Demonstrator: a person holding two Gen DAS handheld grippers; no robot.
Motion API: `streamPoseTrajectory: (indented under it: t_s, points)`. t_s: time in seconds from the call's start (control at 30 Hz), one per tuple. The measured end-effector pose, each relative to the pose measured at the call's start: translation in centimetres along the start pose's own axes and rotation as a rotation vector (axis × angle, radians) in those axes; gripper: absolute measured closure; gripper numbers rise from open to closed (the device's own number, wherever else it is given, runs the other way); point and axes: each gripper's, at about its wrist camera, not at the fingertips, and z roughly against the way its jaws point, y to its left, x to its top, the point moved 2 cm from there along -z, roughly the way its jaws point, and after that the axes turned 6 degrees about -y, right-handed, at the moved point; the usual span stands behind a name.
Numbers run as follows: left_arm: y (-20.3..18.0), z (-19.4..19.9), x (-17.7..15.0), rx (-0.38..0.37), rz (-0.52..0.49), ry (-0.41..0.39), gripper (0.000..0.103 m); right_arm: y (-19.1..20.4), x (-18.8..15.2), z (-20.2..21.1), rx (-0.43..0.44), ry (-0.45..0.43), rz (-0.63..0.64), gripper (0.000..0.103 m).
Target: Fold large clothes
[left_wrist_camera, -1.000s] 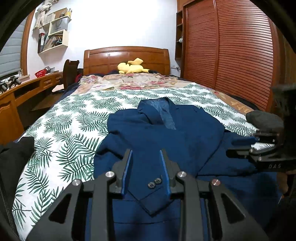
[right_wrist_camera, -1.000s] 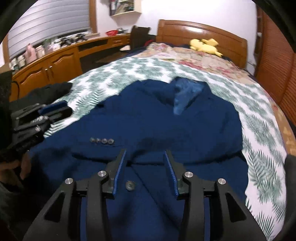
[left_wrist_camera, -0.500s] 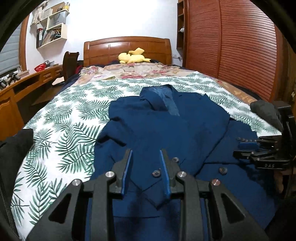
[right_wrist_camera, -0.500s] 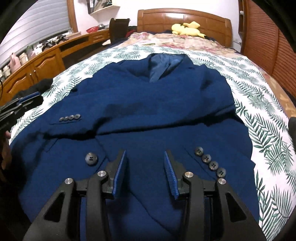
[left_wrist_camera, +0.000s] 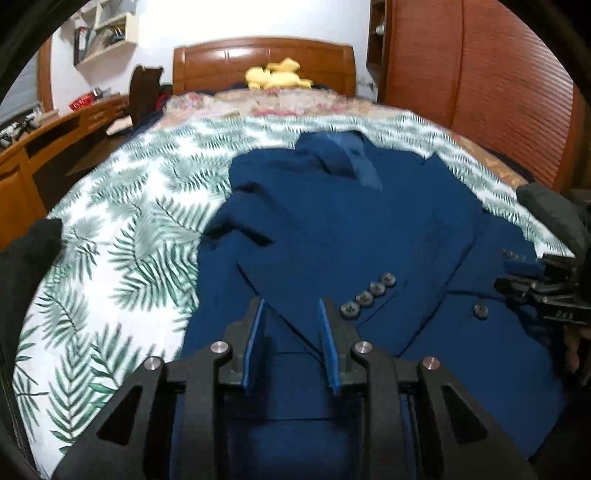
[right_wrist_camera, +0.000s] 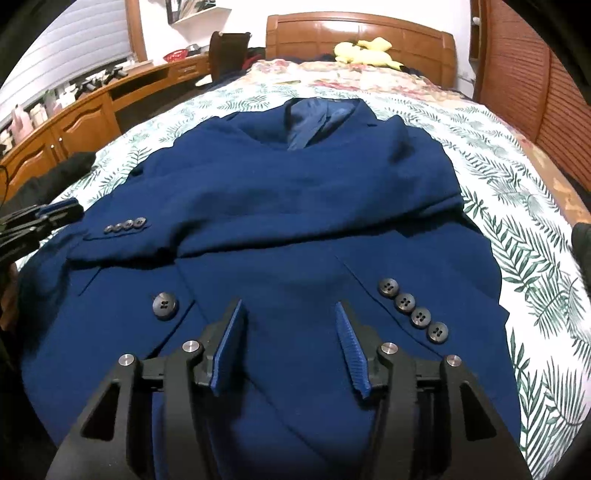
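The dark blue woollen suit jacket (right_wrist_camera: 295, 206) is laid flat on the leaf-print bedspread (right_wrist_camera: 524, 258), both sleeves crossed over its front; the lower half is judged still unfolded. The jacket hem is located directly beneath both claws. The right gripper (right_wrist_camera: 291, 332) is opening and the left gripper (left_wrist_camera: 291, 332) is narrowly parted; nothing is held.

A bed (right_wrist_camera: 517, 258) with a leaf-print cover fills the room, a floral quilt (right_wrist_camera: 351, 75) at its far end below a glossy wooden headboard (right_wrist_camera: 358, 33). A yellow soft toy (right_wrist_camera: 364, 51) lies by the headboard. A long wooden desk (right_wrist_camera: 74, 114) with cupboards runs along one side under a window blind (right_wrist_camera: 74, 48). Slatted wooden wardrobe doors (left_wrist_camera: 480, 92) line the other side. The wall (left_wrist_camera: 221, 18) is white, with a shelf (left_wrist_camera: 105, 37) of books.
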Motion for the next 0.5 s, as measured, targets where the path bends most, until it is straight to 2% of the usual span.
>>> streamPoseTrajectory:
  t_s: [0.13,0.4,0.5]
  points:
    - [0.0,-1.6,-0.5,0.009,0.009,0.069,0.076,0.1,0.1,-0.1,-0.001,-0.002,0.007,0.05]
    - [-0.4,-2.0,-0.4,0.021,-0.008,0.098,0.076,0.2,0.2,-0.1,0.0,-0.007,0.019,0.05]
    - [-1.0,-2.1,-0.4,0.015,-0.037,0.101,0.088,0.3,0.3,0.0,0.004,-0.01,0.023,0.05]
